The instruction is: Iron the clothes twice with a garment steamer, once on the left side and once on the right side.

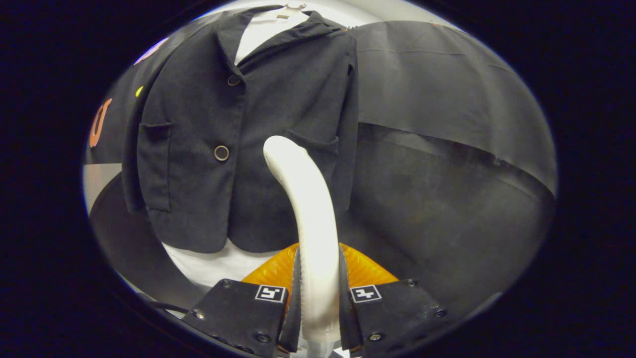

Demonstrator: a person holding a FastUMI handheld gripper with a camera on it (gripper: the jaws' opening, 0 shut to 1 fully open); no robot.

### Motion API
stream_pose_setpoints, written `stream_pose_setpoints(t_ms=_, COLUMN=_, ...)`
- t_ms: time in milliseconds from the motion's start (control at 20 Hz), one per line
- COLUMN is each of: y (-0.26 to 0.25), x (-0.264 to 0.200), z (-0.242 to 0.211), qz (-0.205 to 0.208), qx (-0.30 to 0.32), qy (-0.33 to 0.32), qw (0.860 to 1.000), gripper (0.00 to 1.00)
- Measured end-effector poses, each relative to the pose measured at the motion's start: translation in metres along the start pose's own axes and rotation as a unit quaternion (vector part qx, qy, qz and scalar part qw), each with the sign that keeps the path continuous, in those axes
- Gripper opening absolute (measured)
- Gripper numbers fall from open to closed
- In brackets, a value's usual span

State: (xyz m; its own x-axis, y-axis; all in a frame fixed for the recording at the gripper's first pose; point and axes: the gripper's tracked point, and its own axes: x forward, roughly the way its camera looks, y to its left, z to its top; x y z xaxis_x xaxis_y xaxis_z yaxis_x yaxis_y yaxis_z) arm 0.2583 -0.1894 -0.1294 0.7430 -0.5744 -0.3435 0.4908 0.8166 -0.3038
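A dark jacket (238,149) hangs on a hanger over a white shirt (213,263), straight ahead of me and slightly left. It has two round buttons and a patch pocket on each side. My gripper (318,293) is shut on the white handle of the garment steamer (310,214), both fingers pressing its sides. The steamer curves up and forward, and its head sits at the jacket's right front panel, near the right pocket (315,144). Whether the head touches the cloth I cannot tell.
Black cloth (447,124) covers the booth wall to the right of the jacket and hangs in folds. An orange ribbed part (365,271) lies just behind the fingers. A pale strip of wall (97,181) shows to the left of the jacket.
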Motion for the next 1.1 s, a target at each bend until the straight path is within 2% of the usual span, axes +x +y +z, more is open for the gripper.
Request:
stream_pose_setpoints(t_ms=700, y=0.015, x=0.005, z=-0.035, qz=0.059, qx=0.004, qy=0.039, qw=0.997, gripper=0.34)
stream_pose_setpoints(t_ms=850, y=0.020, x=0.005, z=-0.071, qz=0.090, qx=0.011, qy=0.074, qw=0.993, gripper=0.34)
stream_pose_setpoints(t_ms=1100, y=0.018, x=0.019, z=-0.133, qz=0.096, qx=0.019, qy=0.145, qw=0.985, gripper=0.34)
